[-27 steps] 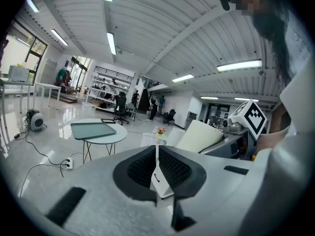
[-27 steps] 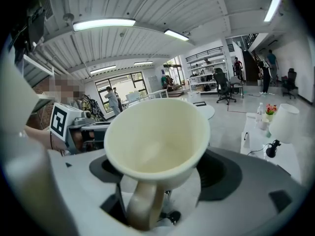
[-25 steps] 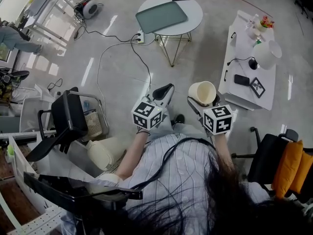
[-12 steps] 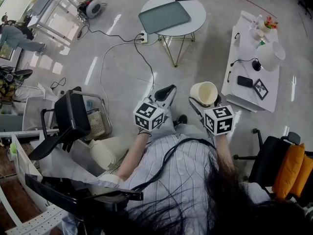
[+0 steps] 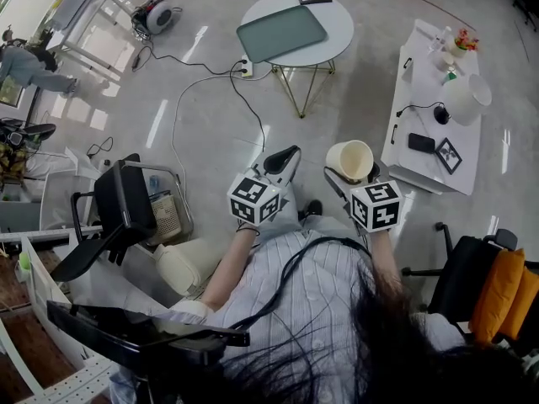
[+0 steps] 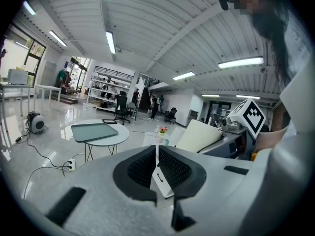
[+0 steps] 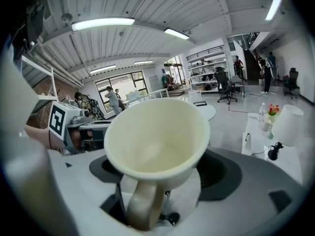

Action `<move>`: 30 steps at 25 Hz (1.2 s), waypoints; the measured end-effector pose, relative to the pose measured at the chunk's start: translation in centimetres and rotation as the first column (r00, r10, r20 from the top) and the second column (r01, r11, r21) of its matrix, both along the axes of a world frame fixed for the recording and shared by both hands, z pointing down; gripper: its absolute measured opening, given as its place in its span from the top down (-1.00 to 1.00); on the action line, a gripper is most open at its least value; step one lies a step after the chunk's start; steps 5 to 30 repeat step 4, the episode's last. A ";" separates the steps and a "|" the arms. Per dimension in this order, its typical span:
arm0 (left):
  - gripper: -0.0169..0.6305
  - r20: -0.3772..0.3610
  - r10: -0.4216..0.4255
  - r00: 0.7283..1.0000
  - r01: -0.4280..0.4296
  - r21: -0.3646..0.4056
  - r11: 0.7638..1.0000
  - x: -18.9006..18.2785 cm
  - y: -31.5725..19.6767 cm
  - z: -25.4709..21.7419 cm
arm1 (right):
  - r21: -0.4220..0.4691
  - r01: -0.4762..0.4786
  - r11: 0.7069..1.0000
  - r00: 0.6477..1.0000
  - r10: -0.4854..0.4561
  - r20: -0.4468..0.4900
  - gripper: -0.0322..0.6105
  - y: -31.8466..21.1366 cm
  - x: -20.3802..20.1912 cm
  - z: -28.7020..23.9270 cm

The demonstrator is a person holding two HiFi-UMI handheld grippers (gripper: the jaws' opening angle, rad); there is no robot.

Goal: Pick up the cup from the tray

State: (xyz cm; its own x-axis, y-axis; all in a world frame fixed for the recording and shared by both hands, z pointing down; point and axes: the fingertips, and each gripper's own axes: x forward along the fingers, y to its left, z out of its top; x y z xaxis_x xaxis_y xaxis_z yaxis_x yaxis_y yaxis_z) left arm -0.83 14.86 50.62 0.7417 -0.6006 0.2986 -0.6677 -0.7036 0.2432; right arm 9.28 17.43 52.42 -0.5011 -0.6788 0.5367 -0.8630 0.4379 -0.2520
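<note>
The right tool (image 7: 147, 205) grasps the cup (image 7: 157, 141) by its handle to keep it mouth up, clear of the tray (image 5: 280, 32) at upper centre; the left tool (image 6: 156, 168) is clenched on nothing.

Readable text, brands, numbers: none | Signs: coded square markers only, no lettering | On: left cube (image 5: 253, 199); right cube (image 5: 375, 206) at its 3 o'clock

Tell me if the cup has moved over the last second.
No. The cup, held by the right gripper, sits just as close to the white table's near corner.
</note>
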 end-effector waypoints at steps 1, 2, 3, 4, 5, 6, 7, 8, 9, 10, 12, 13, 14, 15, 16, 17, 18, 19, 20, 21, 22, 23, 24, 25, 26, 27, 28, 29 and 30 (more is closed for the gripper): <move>0.91 0.000 0.000 1.000 0.000 0.000 1.000 0.1 -0.2 0.0 | -0.001 0.000 1.000 1.000 0.000 0.001 -0.36 -0.2 0.1 0.0; 0.91 0.000 0.000 1.000 0.000 -0.001 1.000 0.2 -0.5 0.0 | -0.001 0.000 1.000 1.000 0.000 0.001 -0.36 -0.4 0.2 0.0; 0.91 0.000 0.001 1.000 -0.001 -0.001 1.000 0.4 -0.7 0.0 | -0.002 -0.001 1.000 1.000 0.001 0.002 -0.36 -0.5 0.3 0.0; 0.91 -0.001 0.001 1.000 -0.001 -0.002 1.000 0.6 -0.9 0.0 | -0.004 -0.001 1.000 1.000 0.001 0.002 -0.36 -0.7 0.5 0.1; 0.91 -0.001 0.001 1.000 -0.001 -0.002 1.000 0.6 -0.9 0.0 | -0.004 -0.001 1.000 1.000 0.001 0.002 -0.36 -0.7 0.5 0.1; 0.91 -0.001 0.001 1.000 -0.001 -0.002 1.000 0.6 -0.9 0.0 | -0.004 -0.001 1.000 1.000 0.001 0.002 -0.36 -0.7 0.5 0.1; 0.91 -0.001 0.001 1.000 -0.001 -0.002 1.000 0.6 -0.9 0.0 | -0.004 -0.001 1.000 1.000 0.001 0.002 -0.36 -0.7 0.5 0.1; 0.91 -0.001 0.001 1.000 -0.001 -0.002 1.000 0.6 -0.9 0.0 | -0.004 -0.001 1.000 1.000 0.001 0.002 -0.36 -0.7 0.5 0.1; 0.91 -0.001 0.001 1.000 -0.001 -0.002 1.000 0.6 -0.9 0.0 | -0.004 -0.001 1.000 1.000 0.001 0.002 -0.36 -0.7 0.5 0.1; 0.91 -0.001 0.001 1.000 -0.001 -0.002 1.000 0.6 -0.9 0.0 | -0.004 -0.001 1.000 1.000 0.001 0.002 -0.36 -0.7 0.5 0.1; 0.91 -0.001 0.001 1.000 -0.001 -0.002 1.000 0.6 -0.9 0.0 | -0.004 -0.001 1.000 1.000 0.001 0.002 -0.36 -0.7 0.5 0.1; 0.91 -0.001 0.001 1.000 -0.001 -0.002 1.000 0.6 -0.9 0.0 | -0.004 -0.001 1.000 1.000 0.001 0.002 -0.36 -0.7 0.5 0.1; 0.91 -0.001 0.001 1.000 -0.001 -0.002 1.000 0.6 -0.9 0.0 | -0.004 -0.001 1.000 1.000 0.001 0.002 -0.36 -0.7 0.5 0.1; 0.91 -0.001 0.001 1.000 -0.001 -0.002 1.000 0.6 -0.9 0.0 | -0.004 -0.001 1.000 1.000 0.001 0.002 -0.36 -0.7 0.5 0.1; 0.91 -0.001 0.001 1.000 -0.001 -0.002 1.000 0.6 -0.9 0.0 | -0.004 -0.001 1.000 1.000 0.001 0.002 -0.36 -0.7 0.5 0.1; 0.91 -0.001 0.001 1.000 -0.001 -0.002 1.000 0.6 -0.9 0.0 | -0.004 -0.001 1.000 1.000 0.001 0.002 -0.36 -0.7 0.5 0.1; 0.91 -0.001 0.001 1.000 -0.001 -0.002 1.000 0.6 -0.9 0.0 | -0.004 -0.001 1.000 1.000 0.001 0.002 -0.36 -0.7 0.5 0.1; 0.91 -0.001 0.001 1.000 -0.001 -0.002 1.000 0.6 -0.9 0.0 | -0.004 -0.001 1.000 1.000 0.001 0.002 -0.36 -0.7 0.5 0.1; 0.91 -0.001 0.001 1.000 -0.001 -0.002 1.000 0.6 -0.9 0.0 | -0.004 -0.001 1.000 1.000 0.001 0.002 -0.36 -0.7 0.5 0.1; 0.91 -0.001 0.001 1.000 -0.001 -0.002 1.000 0.6 -0.9 0.0 | -0.004 -0.001 1.000 1.000 0.001 0.002 -0.36 -0.7 0.5 0.1; 0.91 -0.001 0.001 1.000 -0.001 -0.002 1.000 0.6 -0.9 0.0 | -0.004 -0.001 1.000 1.000 0.001 0.002 -0.36 -0.7 0.5 0.1; 0.91 -0.001 0.001 1.000 -0.001 -0.002 1.000 0.6 -0.9 0.0 | -0.004 -0.001 1.000 1.000 0.001 0.002 -0.36 -0.7 0.5 0.1; 0.91 -0.001 0.001 1.000 -0.001 -0.002 1.000 0.6 -0.9 0.0 | -0.004 -0.001 1.000 1.000 0.001 0.002 -0.36 -0.7 0.5 0.1; 0.91 -0.001 0.001 1.000 -0.001 -0.002 1.000 0.6 -0.9 0.0 | -0.004 -0.001 1.000 1.000 0.001 0.002 -0.36 -0.7 0.5 0.1; 0.91 -0.001 0.001 1.000 -0.001 -0.002 1.000 0.6 -0.9 0.0 | -0.004 -0.001 1.000 1.000 0.001 0.002 -0.36 -0.7 0.5 0.1; 0.91 -0.001 0.001 1.000 -0.001 -0.002 1.000 0.6 -0.9 0.0 | -0.004 -0.001 1.000 1.000 0.001 0.002 -0.36 -0.7 0.5 0.1; 0.91 -0.001 0.001 1.000 -0.001 -0.002 1.000 0.6 -0.9 0.0 | -0.004 -0.001 1.000 1.000 0.001 0.002 -0.36 -0.7 0.5 0.1; 0.91 -0.001 0.001 1.000 -0.001 -0.002 1.000 0.6 -0.9 0.0 | -0.004 -0.001 1.000 1.000 0.001 0.002 -0.36 -0.7 0.5 0.1; 0.91 -0.001 0.001 1.000 -0.001 -0.002 1.000 0.6 -0.9 0.0 | -0.004 -0.001 1.000 1.000 0.001 0.002 -0.36 -0.7 0.5 0.1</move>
